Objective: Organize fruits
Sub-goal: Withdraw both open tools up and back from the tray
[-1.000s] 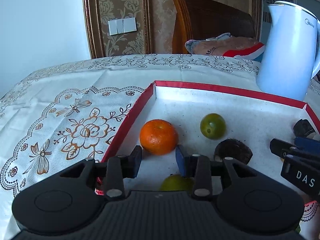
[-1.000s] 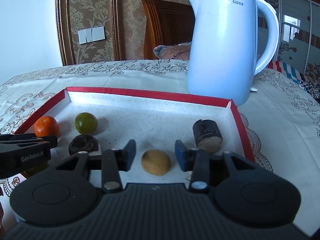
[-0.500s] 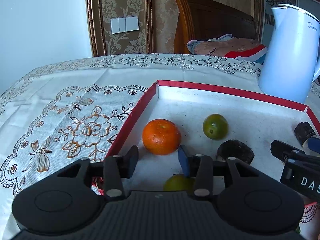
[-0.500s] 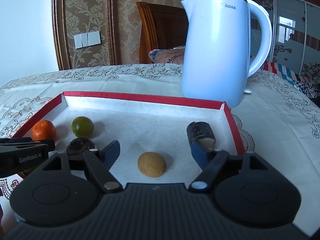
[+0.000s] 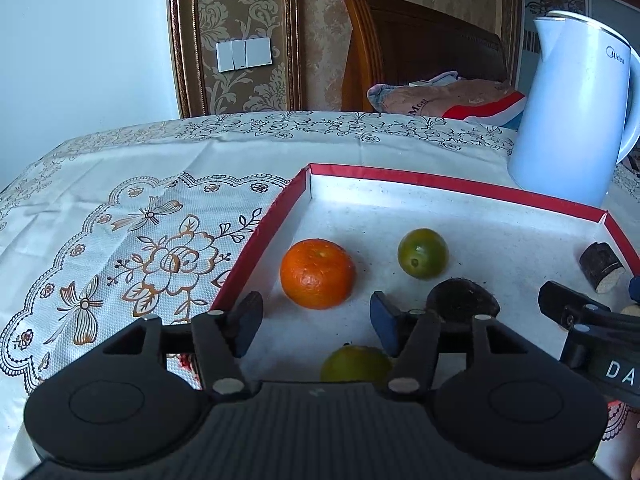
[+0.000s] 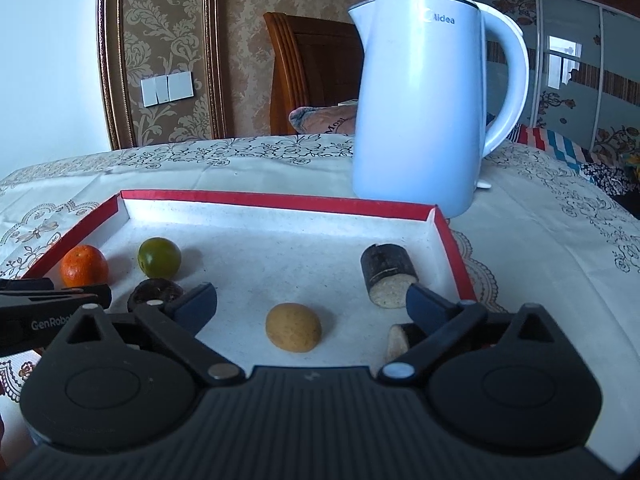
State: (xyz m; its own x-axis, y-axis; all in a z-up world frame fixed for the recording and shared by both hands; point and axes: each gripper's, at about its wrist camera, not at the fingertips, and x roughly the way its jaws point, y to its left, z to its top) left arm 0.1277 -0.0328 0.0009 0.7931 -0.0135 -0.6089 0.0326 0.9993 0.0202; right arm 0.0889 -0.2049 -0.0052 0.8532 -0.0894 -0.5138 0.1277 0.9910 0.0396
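red tray (image 6: 276,199): orange (image 5: 317,273), green citrus (image 5: 422,253), brown fruit (image 6: 293,327), cane pieces (image 6: 387,274) | left gripper (image 5: 316,322) jaws opening, empty | right gripper (image 6: 310,304) jaws opening, brown fruit between, untouched

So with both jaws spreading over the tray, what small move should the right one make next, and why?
Probably ease the right hand-held gripper forward and down around the tan fruit: its jaws are opening wide, nothing is between them yet, and that fruit lies centred just ahead.

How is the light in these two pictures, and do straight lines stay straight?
Left wrist view: soft daylight, a bright band on the tray inner far wall, faint shadow right of the orange. Right wrist view: pale sheen on the kettle; the door frame bows from fisheye distortion.
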